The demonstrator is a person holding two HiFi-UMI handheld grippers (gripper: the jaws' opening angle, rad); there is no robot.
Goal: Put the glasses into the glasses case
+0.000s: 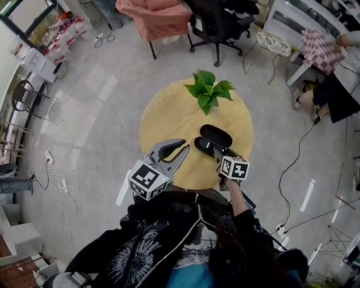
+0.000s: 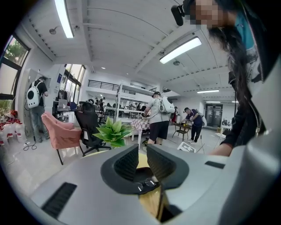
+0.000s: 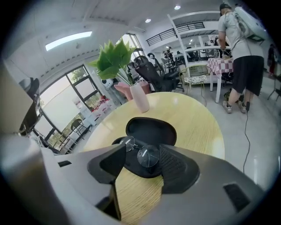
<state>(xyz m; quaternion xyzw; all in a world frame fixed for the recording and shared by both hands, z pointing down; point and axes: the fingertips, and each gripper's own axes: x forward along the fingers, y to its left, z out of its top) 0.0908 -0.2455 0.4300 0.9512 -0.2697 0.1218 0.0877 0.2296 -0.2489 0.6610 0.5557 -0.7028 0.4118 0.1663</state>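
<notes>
A black glasses case [image 1: 215, 135] lies open on the round wooden table [image 1: 169, 115], its lid [image 3: 151, 130] turned away from me. The round-lens glasses [image 3: 142, 151] rest in the case's near half. My right gripper [image 1: 215, 152] hovers just above that near half, open; the glasses show in the gap between its jaws [image 3: 140, 165] and neither pad touches them. At the case's left my left gripper [image 1: 185, 145] is open and holds nothing. Through its jaws [image 2: 143, 163] I see the dark case [image 2: 141, 176] and the glasses [image 2: 147, 184].
A green plant [image 1: 208, 90] in a pink vase [image 3: 140, 96] stands at the table's far side. Beyond the table are a pink armchair [image 1: 160, 17], a black office chair [image 1: 219, 22] and a seated person [image 1: 337, 90]. Cables run across the floor [image 1: 298, 152].
</notes>
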